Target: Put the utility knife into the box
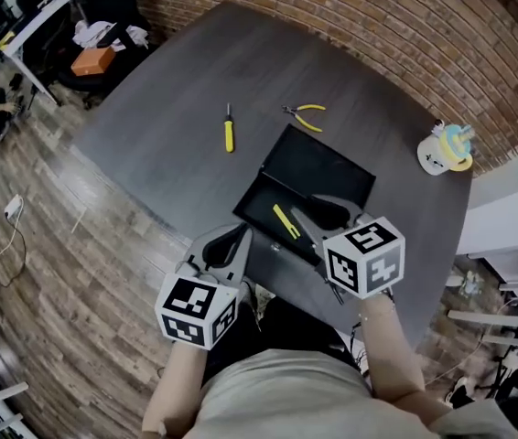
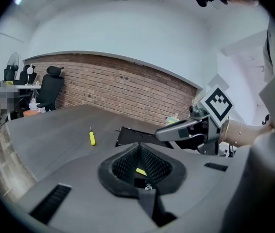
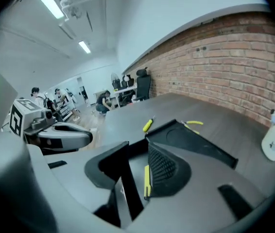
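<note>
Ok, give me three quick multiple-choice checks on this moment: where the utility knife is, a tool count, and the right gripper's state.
1. Where is the utility knife?
A held up in the air
B in the black box
C on the floor

2. How many yellow-handled tools lie on the table outside the box?
A one
B three
C two

3. The right gripper's jaws are:
A apart
B shut on the knife
C shut on the box lid

Answers:
1 B, the knife lies flat in the box's tray.
2 C, there are a screwdriver and pliers.
3 A, a wide gap shows between the jaws, with the knife lying loose below.
</note>
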Motion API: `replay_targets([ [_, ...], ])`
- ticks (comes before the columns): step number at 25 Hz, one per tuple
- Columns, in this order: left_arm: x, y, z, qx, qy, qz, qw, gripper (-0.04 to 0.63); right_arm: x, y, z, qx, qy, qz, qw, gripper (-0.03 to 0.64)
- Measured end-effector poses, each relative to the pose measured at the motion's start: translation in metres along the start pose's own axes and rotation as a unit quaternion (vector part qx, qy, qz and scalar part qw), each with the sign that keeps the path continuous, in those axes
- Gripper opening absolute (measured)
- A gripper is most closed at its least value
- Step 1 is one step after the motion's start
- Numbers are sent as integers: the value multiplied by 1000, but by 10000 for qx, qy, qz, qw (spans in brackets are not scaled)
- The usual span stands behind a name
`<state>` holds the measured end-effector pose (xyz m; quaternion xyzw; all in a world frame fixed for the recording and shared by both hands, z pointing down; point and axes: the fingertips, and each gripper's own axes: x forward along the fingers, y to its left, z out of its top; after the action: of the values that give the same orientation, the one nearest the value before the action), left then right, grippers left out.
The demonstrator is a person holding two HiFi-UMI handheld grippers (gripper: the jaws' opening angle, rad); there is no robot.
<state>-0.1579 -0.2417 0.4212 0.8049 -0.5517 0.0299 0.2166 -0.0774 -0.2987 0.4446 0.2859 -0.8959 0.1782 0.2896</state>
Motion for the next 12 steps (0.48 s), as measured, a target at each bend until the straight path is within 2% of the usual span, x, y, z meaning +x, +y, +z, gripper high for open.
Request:
replay_targets([
  [2, 0, -4, 10, 103, -68, -47, 9999, 23, -13, 2, 15, -16, -436, -96, 9990, 131],
  [5, 2, -11, 24, 222, -189, -122, 9995, 23, -32, 5, 31, 20, -945, -159, 9954, 69],
  [12, 0, -31, 45, 398, -414, -359, 9977, 23, -72, 17, 48, 494, -1743, 206, 9832, 9],
])
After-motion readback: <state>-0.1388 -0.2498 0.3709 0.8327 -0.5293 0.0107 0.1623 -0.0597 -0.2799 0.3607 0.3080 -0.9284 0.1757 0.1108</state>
